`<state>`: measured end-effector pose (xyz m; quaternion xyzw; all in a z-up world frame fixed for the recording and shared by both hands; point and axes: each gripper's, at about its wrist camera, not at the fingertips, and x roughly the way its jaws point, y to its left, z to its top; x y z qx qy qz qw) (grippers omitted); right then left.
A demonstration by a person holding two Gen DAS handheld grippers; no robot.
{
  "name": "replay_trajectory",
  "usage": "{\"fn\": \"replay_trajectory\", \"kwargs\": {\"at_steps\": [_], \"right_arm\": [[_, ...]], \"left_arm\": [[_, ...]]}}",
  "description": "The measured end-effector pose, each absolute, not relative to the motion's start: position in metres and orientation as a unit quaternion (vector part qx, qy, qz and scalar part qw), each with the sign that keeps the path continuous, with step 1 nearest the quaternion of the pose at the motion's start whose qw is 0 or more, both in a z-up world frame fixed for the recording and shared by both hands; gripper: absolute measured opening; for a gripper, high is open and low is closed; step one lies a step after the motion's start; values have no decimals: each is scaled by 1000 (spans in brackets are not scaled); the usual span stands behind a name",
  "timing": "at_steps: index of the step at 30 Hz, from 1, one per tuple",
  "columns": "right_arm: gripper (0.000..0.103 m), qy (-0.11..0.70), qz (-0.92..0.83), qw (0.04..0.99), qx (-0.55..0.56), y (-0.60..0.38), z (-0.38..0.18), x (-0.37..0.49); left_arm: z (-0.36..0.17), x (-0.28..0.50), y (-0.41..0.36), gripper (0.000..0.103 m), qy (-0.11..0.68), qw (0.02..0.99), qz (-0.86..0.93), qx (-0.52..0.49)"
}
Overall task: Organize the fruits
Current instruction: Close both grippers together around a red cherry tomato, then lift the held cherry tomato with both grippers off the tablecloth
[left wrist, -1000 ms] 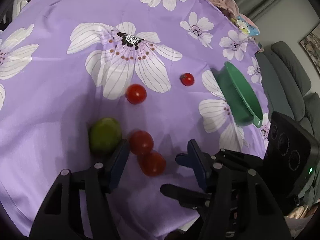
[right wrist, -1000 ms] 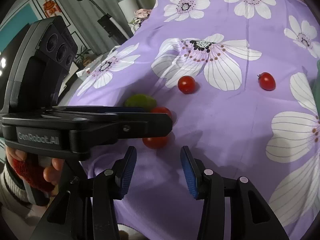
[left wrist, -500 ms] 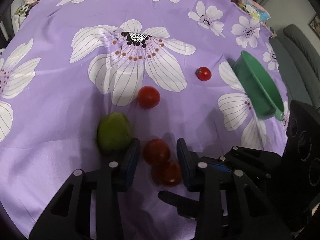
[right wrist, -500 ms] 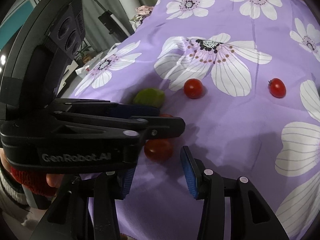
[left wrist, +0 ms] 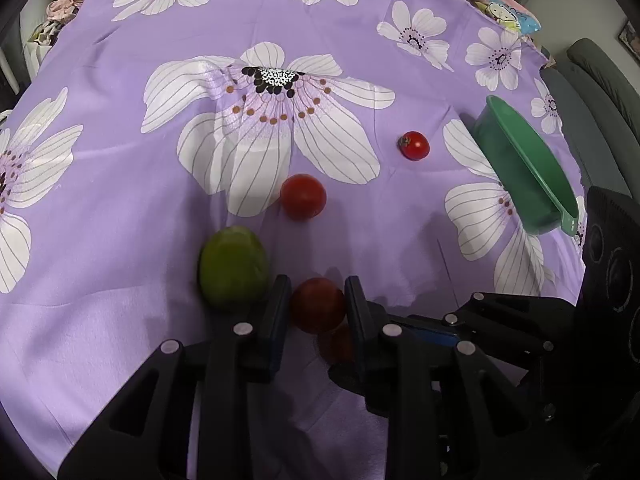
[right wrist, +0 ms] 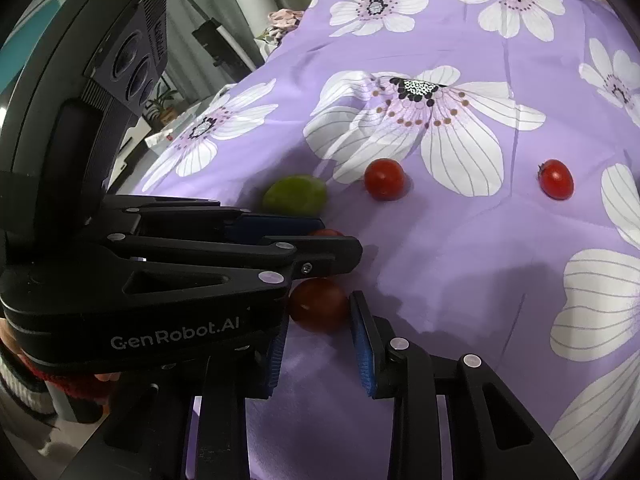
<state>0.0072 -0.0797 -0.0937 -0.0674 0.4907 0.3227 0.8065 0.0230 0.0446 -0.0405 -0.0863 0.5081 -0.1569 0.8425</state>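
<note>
Left wrist: left tongs [left wrist: 318, 306] closed to touching both sides of a tomato [left wrist: 317, 305] on the table [left wrist: 120, 208], second tomato [left wrist: 338, 344] just behind, lime [left wrist: 234, 266] beside, bowl [left wrist: 524, 168] well apart; best squeezed gently and lifted straight up, clear of the neighbours. Right wrist: right tongs [right wrist: 318, 334] part open, empty, flanking that second tomato [right wrist: 319, 310]; better held back until the left clears.

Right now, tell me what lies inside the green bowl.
Nothing can be confirmed. The green bowl sits at the cloth's edge, seen nearly edge-on; only its rim and outer wall show, and its interior is hidden. All visible fruit lies outside it.
</note>
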Motion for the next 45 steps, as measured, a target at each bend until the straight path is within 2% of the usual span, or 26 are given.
{"fn": "replay_trajectory", "kwargs": {"at_steps": [45], "right_arm": [[32,485,291,823,-59,-109,-80,1]], "left_arm": [[-35,14,31,27,504,846,-160,-71]]}}
